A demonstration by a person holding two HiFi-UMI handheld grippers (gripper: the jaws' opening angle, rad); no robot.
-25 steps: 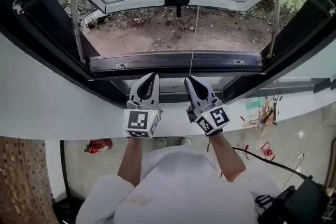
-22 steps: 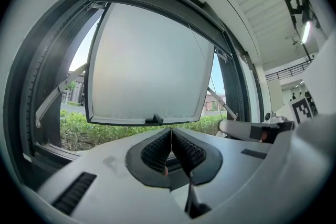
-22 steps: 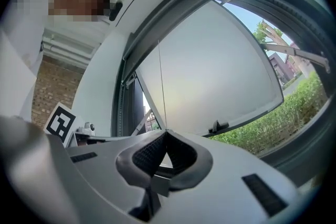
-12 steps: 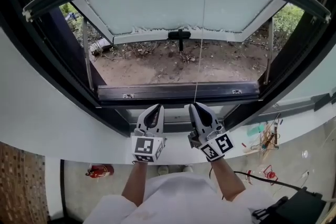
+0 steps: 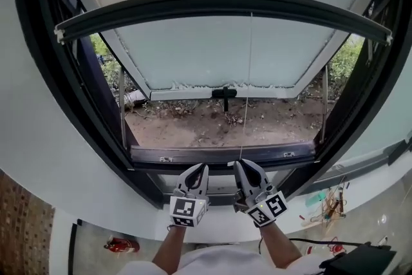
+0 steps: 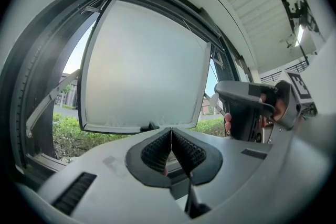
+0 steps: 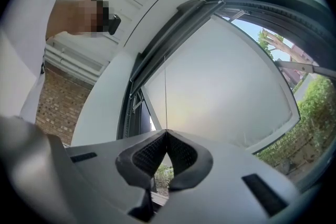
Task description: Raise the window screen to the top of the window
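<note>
The screen's dark bottom rail (image 5: 219,3) arcs across the upper part of the window opening. A thin pull cord (image 5: 247,87) hangs from the rail down to my right gripper (image 5: 239,164). In the right gripper view the cord (image 7: 165,92) runs straight up from the closed tips of the right gripper (image 7: 166,132), which is shut on it. My left gripper (image 5: 203,167) hovers beside the right one, just above the lower window frame (image 5: 193,154). The left gripper (image 6: 171,131) is shut with nothing between its pads. The right gripper (image 6: 247,113) also shows in the left gripper view.
Beyond the opening, a frosted sash (image 5: 219,55) swings outward, with a black handle (image 5: 224,93) at its lower edge and metal stays (image 5: 121,106) at the sides. Bare ground (image 5: 212,122) lies outside. A red extinguisher (image 5: 119,243) and loose cables (image 5: 328,209) are on the floor below.
The head view has tilted upward, so the rail and sash now sit lower in the picture. My right gripper has risen a little with the cord in it; the left has stayed put.
</note>
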